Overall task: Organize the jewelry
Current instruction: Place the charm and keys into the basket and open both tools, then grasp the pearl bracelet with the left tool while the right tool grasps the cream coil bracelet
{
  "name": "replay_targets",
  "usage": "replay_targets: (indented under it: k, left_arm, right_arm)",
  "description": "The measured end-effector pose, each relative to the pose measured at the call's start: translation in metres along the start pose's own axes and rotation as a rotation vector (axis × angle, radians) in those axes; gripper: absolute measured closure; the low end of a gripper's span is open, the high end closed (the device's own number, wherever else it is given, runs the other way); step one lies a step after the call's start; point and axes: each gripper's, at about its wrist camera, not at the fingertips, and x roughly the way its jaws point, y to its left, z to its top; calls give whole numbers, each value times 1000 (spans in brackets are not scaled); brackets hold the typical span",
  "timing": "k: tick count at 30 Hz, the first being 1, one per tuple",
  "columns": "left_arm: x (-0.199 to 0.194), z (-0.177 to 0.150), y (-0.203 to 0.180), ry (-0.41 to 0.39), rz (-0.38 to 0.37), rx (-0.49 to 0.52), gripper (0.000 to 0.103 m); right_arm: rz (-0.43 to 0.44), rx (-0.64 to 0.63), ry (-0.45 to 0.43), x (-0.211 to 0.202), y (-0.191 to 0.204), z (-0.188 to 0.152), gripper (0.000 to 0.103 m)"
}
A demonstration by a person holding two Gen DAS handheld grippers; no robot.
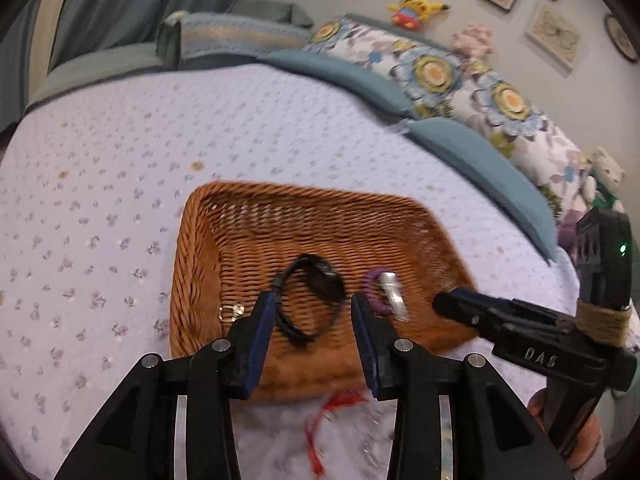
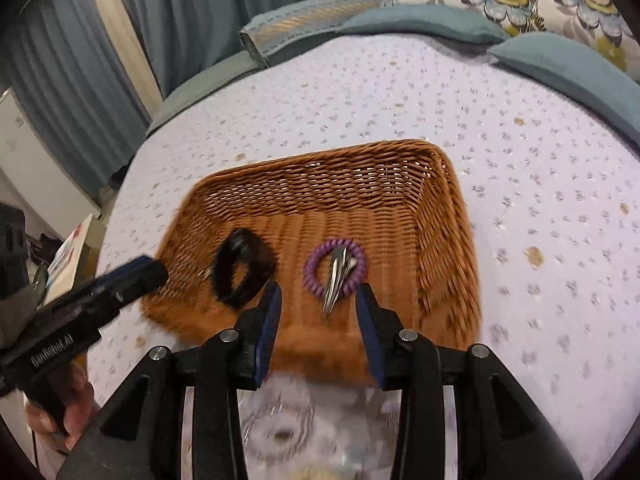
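Jewelry sits gathered in the wicker basket (image 1: 200, 248) on the flowered bedspread (image 1: 100, 160), which reads as the collecting place for the task. From the left wrist view, a black bracelet (image 1: 310, 300) lies on the basket floor, a purple coil band (image 1: 374, 292) with silver clips (image 1: 392, 294) beside it toward the basket's right wall, and a small gold ring (image 1: 232, 312) by the left wall. The left gripper (image 1: 312, 312) hangs over the basket's near rim, jaws apart and empty. Red thread (image 1: 320, 420) outside the near rim is blurred.

From the right wrist view, the right gripper (image 2: 318, 296) likewise stands released above the near rim, nothing between its pads. Something pale and glittery (image 2: 280, 420), outside the basket, is too smeared to identify.
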Motion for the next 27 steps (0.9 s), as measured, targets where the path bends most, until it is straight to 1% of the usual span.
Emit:
replay_targets:
  k: [3,5,6,9,12,15,17,19,22,24,27]
  left_arm:
    - [-32,-10,-11,-39,-25,7,61]
    - [-55,-22,-17,-60,-28,9,58]
    - [-65,-31,-19,-67,-28,6,55]
    - [-89,-59,-22,-67,-20,-11,54]
    - [-98,-79,-22,-53,-12,-29,54]
    - [-96,-100,-21,-34,15,-40,54]
    - [-88,-108,-15,-18,24,-52,54]
    - [-74,-118,-9,8,31,-75,54]
    - [-53,-130,-3,66,60,-115,54]
    - [-47,-132,0,86,76,-125,54]
    - [-37,-137,1,131,99,-130,54]
  right_arm:
    - [2,-19,-26,-33,5,-22,62]
    - [8,-12,-33,-53,3,-42,61]
    - [9,-3,-32,-60,1,-51,61]
    - [6,23,-22,-68,-2,-77,61]
    - [6,57,1,-68,-9,-102,61]
    - [15,86,21,-63,-17,-122,61]
    - [-4,83,19,-58,-20,-130,61]
    - [-33,74,36,-50,-20,-135,61]
    - [-33,72,53,-44,-18,-139,62]
    - [-42,51,49,-43,-13,-140,62]
    - [-103,27,47,-40,-10,-140,62]
